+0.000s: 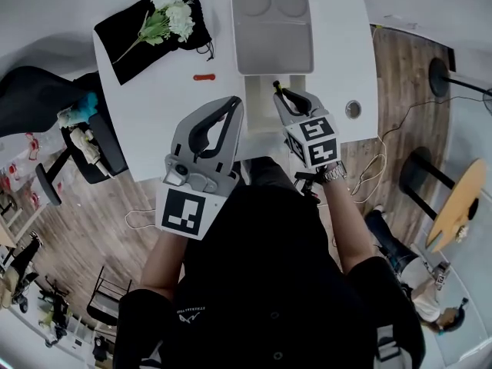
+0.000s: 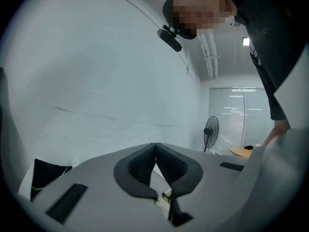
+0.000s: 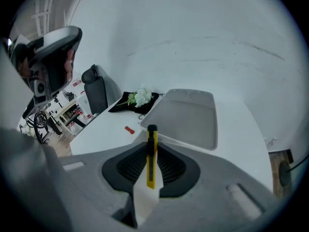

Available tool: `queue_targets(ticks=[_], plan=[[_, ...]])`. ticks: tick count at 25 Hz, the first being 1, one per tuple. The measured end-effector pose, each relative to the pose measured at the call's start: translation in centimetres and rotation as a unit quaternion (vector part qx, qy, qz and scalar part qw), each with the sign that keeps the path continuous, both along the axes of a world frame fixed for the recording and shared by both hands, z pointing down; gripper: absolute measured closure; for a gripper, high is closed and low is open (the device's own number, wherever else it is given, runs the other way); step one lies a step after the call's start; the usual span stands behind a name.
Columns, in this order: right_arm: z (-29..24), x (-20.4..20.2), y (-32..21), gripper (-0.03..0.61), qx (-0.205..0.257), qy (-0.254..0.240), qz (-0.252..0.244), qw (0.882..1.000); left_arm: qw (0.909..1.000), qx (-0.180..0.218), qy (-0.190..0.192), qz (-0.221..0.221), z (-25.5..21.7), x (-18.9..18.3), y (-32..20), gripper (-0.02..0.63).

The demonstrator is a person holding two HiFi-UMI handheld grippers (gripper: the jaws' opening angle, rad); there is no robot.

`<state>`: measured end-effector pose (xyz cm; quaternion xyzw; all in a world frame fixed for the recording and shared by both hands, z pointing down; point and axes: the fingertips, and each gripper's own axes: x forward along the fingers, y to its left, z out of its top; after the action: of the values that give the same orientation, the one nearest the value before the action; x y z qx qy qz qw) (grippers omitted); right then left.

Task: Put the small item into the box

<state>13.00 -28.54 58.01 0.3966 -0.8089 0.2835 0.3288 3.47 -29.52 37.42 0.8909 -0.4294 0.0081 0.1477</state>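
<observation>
A yellow utility knife with a black tip stands pinched upright between the jaws of my right gripper. In the head view that gripper hovers over the front of the open grey box, whose lid lies tilted back behind it. The lid fills the middle of the right gripper view. My left gripper is shut and holds nothing, just left of the box. It points up at a bare wall, jaws touching. A small red item lies on the white table left of the box.
A black bag with white flowers lies at the table's far left corner. A round grommet sits near the right edge. A black office chair stands left of the table, and a fan across the room.
</observation>
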Motion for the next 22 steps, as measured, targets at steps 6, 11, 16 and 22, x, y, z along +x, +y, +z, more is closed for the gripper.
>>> queue_targets(ticks=[6, 11, 16, 22], plan=[[2.8, -0.9, 0.5, 0.509, -0.046, 0.016, -0.018, 0.999, 0.9999, -0.011, -0.002, 0.000, 0.9, -0.3, -0.7, 0.609], [5.4, -0.6, 0.6, 0.509, -0.073, 0.059, -0.034, 0.995, 0.9999, -0.016, 0.001, -0.005, 1.3, -0.7, -1.5, 0.609], [7.6, -1.0, 1.2, 0.509, -0.102, 0.073, -0.054, 0.991, 0.9997, -0.022, -0.001, 0.001, 1.7, -0.7, -1.9, 0.609], [8.6, -1.8, 1.1, 0.508, -0.118, 0.080, -0.061, 0.988, 0.9995, -0.030, -0.002, -0.003, 2.3, -1.1, -2.3, 0.609]])
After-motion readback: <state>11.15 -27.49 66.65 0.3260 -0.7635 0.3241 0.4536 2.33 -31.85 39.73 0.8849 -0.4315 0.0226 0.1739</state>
